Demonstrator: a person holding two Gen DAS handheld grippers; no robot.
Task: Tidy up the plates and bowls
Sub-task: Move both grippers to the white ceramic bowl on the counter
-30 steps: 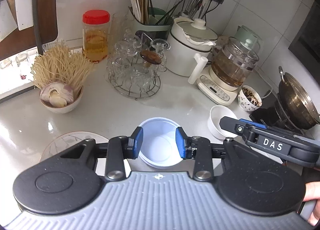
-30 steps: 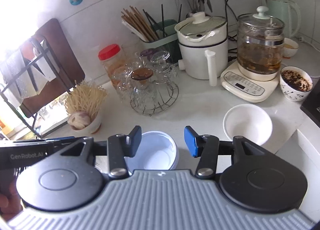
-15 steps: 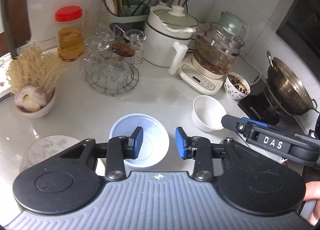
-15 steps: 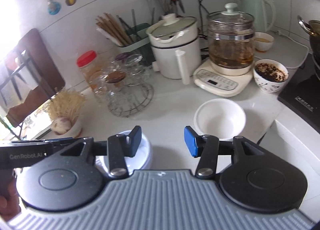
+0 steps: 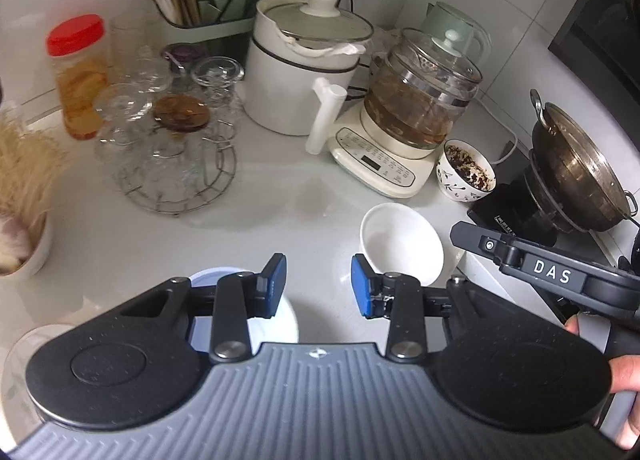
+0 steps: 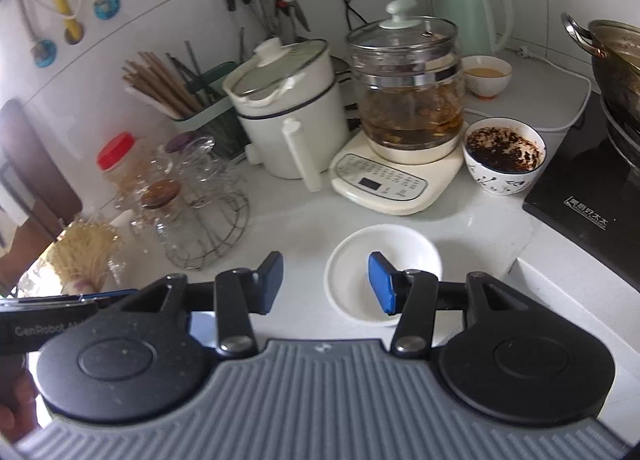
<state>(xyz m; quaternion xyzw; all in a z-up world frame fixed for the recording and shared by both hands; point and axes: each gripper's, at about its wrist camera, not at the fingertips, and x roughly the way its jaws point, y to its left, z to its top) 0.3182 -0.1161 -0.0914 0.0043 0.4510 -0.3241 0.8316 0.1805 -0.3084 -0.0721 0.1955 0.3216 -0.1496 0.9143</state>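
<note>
A: Where do we stand? Our right gripper [image 6: 326, 280] hangs over the near rim of the white bowl [image 6: 384, 274], fingers apart with nothing between them, one blue pad over the bowl's inside and the other out over the bare tabletop [image 6: 300, 232].

B: And our left gripper [image 5: 318, 286] is the same: fingers apart, holding nothing. The pale blue-rimmed bowl [image 5: 280, 324] sits mostly hidden under its left finger, and the white bowl lies just to its right.

A: So what can go wrong? The bowl wall is thin and glazed. If we close on the rim at a slant, we judge it may slip out or tip.

B: The tabletop looks wet and glossy near the bowls, so a nudge from one finger could send the bowl skating before we pinch it.

A: Toward what? The patterned bowl [image 6: 504, 162], full of dark dregs, stands not far beyond, beside the glass kettle's base [image 6: 396, 180]. A shove could knock it and spill.

B: And our two grippers are close together. If both go for the white bowl, we may collide.

A: The plate [image 5: 24, 344] at the lower left edge is barely visible, so we cannot tell how it lies.
</note>
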